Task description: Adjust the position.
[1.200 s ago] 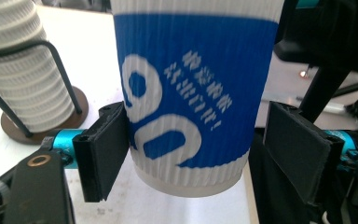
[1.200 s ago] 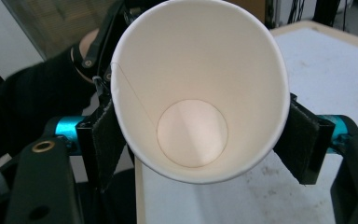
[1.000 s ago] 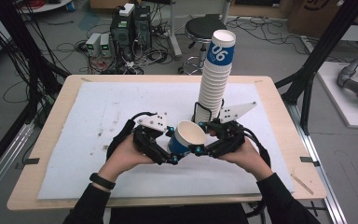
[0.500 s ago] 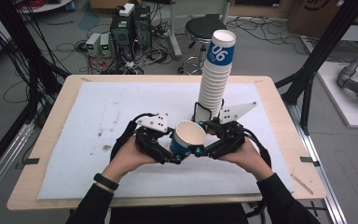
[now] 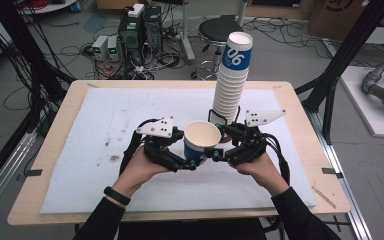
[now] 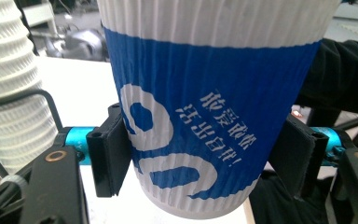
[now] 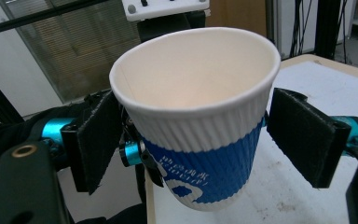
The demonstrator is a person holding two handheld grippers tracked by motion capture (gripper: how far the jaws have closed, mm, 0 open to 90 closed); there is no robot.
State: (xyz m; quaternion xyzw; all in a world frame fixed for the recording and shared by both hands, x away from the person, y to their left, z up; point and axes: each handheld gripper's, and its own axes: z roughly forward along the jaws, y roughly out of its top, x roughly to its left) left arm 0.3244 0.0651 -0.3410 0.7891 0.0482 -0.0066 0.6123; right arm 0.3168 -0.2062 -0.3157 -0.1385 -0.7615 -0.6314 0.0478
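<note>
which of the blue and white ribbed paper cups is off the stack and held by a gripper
The single blue and white ribbed paper cup, clamped low on its wall by the left gripper. The other cups sit nested in the tall stack behind.

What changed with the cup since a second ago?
The left gripper closed on the blue-and-white ribbed paper cup and grips it. The right gripper has just been opening; its pads stand off the cup between them. Both hands and the tall stack of paper cups stayed put.

Grey floor w/ tangled cables (image 5: 80,50), PC towers (image 5: 140,25), black stool (image 5: 220,31) behind wooden table (image 5: 290,95).
</note>
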